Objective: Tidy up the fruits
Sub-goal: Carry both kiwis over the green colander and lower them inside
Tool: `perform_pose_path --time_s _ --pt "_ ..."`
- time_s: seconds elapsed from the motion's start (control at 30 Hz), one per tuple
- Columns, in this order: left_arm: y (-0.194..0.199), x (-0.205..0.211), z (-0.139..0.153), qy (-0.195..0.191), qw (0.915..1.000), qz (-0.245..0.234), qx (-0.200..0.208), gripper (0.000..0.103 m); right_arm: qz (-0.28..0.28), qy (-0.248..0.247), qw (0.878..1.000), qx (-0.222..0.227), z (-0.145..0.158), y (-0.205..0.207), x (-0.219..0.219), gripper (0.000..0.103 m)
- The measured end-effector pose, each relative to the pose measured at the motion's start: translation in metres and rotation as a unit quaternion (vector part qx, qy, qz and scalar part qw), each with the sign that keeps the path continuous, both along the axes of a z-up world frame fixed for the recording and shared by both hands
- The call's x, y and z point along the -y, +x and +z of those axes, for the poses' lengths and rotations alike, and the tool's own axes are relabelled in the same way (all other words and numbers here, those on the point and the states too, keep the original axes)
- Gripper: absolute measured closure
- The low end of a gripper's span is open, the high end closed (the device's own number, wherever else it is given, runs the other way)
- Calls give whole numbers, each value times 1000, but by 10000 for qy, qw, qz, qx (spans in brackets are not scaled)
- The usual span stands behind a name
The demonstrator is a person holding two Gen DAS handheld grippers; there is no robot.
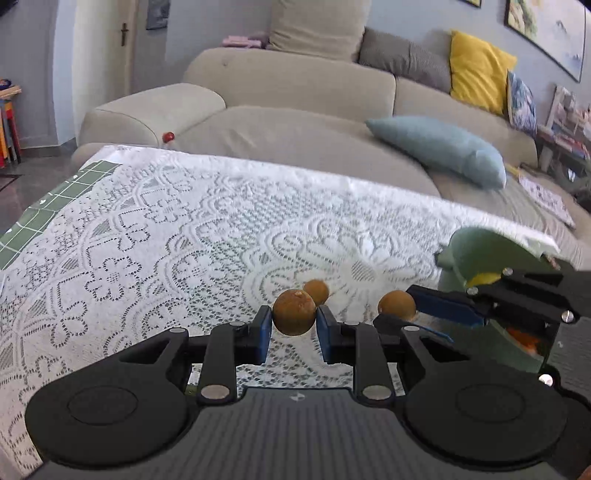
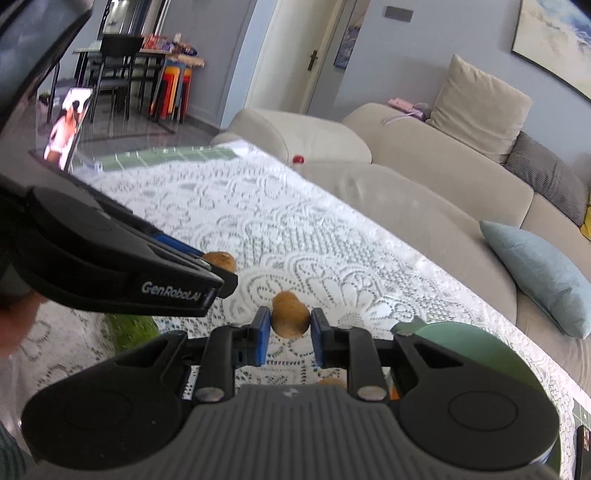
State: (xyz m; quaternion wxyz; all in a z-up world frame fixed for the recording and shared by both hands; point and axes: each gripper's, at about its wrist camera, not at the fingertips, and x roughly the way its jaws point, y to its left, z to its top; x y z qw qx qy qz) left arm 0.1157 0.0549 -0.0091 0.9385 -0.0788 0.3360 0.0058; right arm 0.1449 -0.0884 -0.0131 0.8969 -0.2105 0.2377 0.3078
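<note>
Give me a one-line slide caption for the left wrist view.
Left gripper holds a brown round fruit above the lace tablecloth.

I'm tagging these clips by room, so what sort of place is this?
Most likely a home living room. A big beige sofa with a yellow cushion runs behind a low table under a white lace cloth, framed pictures hang on the wall, and a dining table with chairs stands farther back.

home living room | beige sofa (image 1: 295,99) | cushions | lace tablecloth (image 1: 184,229) | wall painting (image 2: 554,44)
</note>
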Motion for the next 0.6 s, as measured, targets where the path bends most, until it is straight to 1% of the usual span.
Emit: perform_pose_path --time_s 0.07,0.17,0.27,0.5,0.6 --pt "-3 2 5 -47 9999 78 100 74 -78 148 9999 37 7 -2 6 84" --pt "-6 7 14 -55 9994 193 272 74 -277 256 9991 216 17 -7 15 84" --pt "-8 11 20 -180 9986 273 405 74 -540 372 9974 311 23 -8 27 84" --pt "-9 32 29 -485 9967 353 554 74 -1378 552 9886 264 28 -2 65 84" --pt "-6 42 29 -702 9959 243 519 74 -1749 774 9815 69 28 3 86 83"
